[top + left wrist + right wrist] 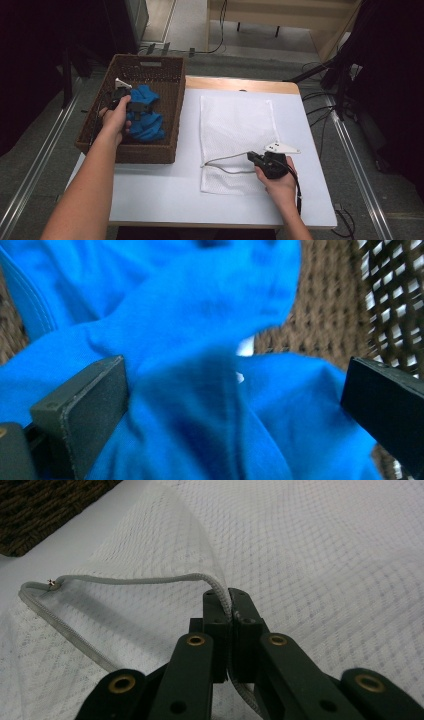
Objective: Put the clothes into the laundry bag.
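The blue garment (200, 365) lies bunched between the jaws of your left gripper (131, 106) — soft knit cloth, light and limp by the look of it, so I judge it will sag and trail from wherever you pinch it. The jaws stand wide apart with the cloth heaped up between them, touching the left pad (95, 400); nothing is clamped yet. A thick fold like the one rising in front of the jaws is the place to bite, since a single thin layer could slip out. Seen from above, the garment (145, 116) sits inside the woven wicker basket (167, 75), and I see nothing else in the basket with it; the brown weave (320, 320) shows just beyond the cloth.

Your right gripper (230, 611) has its jaws pressed together on the grey zipper edge (150, 580) of the white mesh laundry bag (325, 555), lifting that edge so the mouth gapes just ahead of the jaws. The mesh is thin and floppy — expect the opening to fall shut if you let go. From above, the bag (235, 120) lies flat on the white table (170, 195), beside the basket, and it looks empty.
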`<state>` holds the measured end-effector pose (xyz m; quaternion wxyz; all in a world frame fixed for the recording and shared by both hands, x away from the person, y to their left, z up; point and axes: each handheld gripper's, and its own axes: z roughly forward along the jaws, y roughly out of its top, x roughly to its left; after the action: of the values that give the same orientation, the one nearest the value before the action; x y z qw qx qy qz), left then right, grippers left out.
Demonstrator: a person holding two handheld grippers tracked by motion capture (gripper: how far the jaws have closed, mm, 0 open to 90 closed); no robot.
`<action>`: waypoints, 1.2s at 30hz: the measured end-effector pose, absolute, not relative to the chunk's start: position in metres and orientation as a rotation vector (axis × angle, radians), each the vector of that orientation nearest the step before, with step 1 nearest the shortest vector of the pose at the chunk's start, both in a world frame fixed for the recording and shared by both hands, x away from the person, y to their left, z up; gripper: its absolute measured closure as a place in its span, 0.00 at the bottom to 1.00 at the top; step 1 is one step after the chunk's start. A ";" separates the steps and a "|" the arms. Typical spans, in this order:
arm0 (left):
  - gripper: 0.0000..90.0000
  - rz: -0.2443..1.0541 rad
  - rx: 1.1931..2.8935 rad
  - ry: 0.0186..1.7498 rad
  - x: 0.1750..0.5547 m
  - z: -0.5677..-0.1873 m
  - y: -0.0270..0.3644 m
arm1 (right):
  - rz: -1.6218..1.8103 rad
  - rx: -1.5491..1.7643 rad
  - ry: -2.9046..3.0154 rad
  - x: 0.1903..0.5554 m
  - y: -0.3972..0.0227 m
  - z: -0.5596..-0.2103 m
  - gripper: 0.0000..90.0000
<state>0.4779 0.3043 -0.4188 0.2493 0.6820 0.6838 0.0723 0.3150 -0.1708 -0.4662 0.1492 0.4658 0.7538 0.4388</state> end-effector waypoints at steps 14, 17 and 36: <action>0.06 0.407 2.136 1.865 0.479 -0.432 0.281 | 1.255 1.343 2.173 0.315 -0.170 -0.468 0.98; 0.10 0.439 2.172 1.854 0.479 -0.434 0.278 | 1.254 1.344 2.174 0.315 -0.170 -0.469 0.98; 0.64 0.466 2.140 1.889 0.479 -0.423 0.288 | 1.256 1.331 2.170 0.314 -0.170 -0.468 0.99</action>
<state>0.4790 0.2883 -0.4226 0.1243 0.7343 0.6479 0.1599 0.3141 -0.1704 -0.4676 0.1510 0.4636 0.7557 0.4373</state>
